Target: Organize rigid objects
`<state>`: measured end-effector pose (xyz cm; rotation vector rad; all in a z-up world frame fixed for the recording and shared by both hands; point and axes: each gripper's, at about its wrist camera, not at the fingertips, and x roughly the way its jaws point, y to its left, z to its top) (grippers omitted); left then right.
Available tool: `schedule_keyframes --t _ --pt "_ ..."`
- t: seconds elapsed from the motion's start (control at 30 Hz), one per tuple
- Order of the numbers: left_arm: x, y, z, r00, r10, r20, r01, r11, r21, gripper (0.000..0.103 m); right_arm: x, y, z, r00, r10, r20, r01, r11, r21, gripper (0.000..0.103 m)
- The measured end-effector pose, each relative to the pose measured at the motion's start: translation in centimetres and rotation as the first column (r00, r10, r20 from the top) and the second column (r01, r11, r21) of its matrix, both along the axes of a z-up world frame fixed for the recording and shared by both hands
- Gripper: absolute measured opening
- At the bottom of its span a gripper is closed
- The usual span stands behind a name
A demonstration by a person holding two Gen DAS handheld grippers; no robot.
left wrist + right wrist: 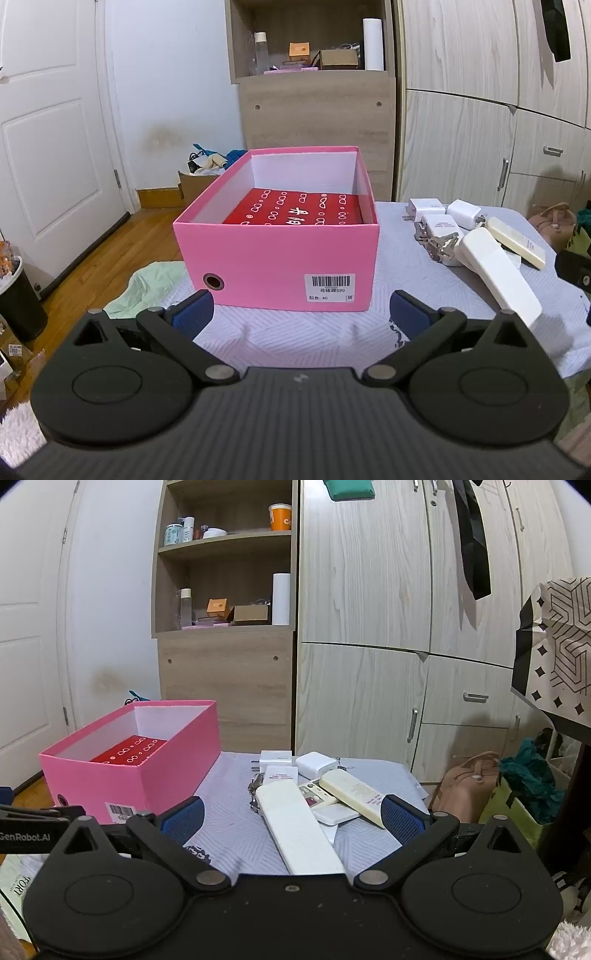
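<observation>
We see an open pink cardboard shoebox (280, 258) standing on a pale grey patterned cloth-covered table (303, 332), with a flat red packet printed in white (295, 212) lying inside it. To its right lies a pile of rigid things: a long white remote control (299, 827), a cream remote (351, 790) and white charger plugs (316, 762). Our left gripper (301, 314) faces the box, jaws spread wide and empty. Our right gripper (291, 818) is equally spread, the white remote between its fingers but not pinched.
</observation>
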<state>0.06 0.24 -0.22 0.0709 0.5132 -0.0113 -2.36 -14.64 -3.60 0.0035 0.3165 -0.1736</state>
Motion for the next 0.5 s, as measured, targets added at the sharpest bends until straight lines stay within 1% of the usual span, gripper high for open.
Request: schedule_keyframes --t 0.07,0.17,0.37,0.47,0.5 --pt "-0.09 -0.04 0.01 1.0 -0.004 0.012 0.003 1.0 0.029 0.103 -0.05 0.0 0.13 1.0 -0.004 0.002 0.004 1.0 0.005 0.103" --pt "0.11 -0.1 -0.11 1.0 -0.011 -0.005 0.011 1.0 0.022 0.103 0.05 -0.06 -0.07 1.0 -0.011 0.0 0.011 1.0 0.004 0.103" --pt "0.09 -0.02 -0.13 1.0 -0.003 -0.007 0.003 1.0 0.031 0.103 -0.1 0.12 -0.23 1.0 -0.019 -0.004 0.019 1.0 -0.011 0.103" --pt "0.46 -0.12 -0.36 1.0 0.013 -0.027 -0.012 0.999 0.047 0.103 0.62 -0.23 -0.19 0.996 -0.019 -0.089 0.02 1.0 0.008 0.103" --pt "0.67 -0.21 -0.49 0.999 0.017 -0.04 -0.015 0.998 0.054 0.103 0.76 -0.37 -0.25 0.995 -0.019 -0.098 0.021 1.0 0.02 0.103"
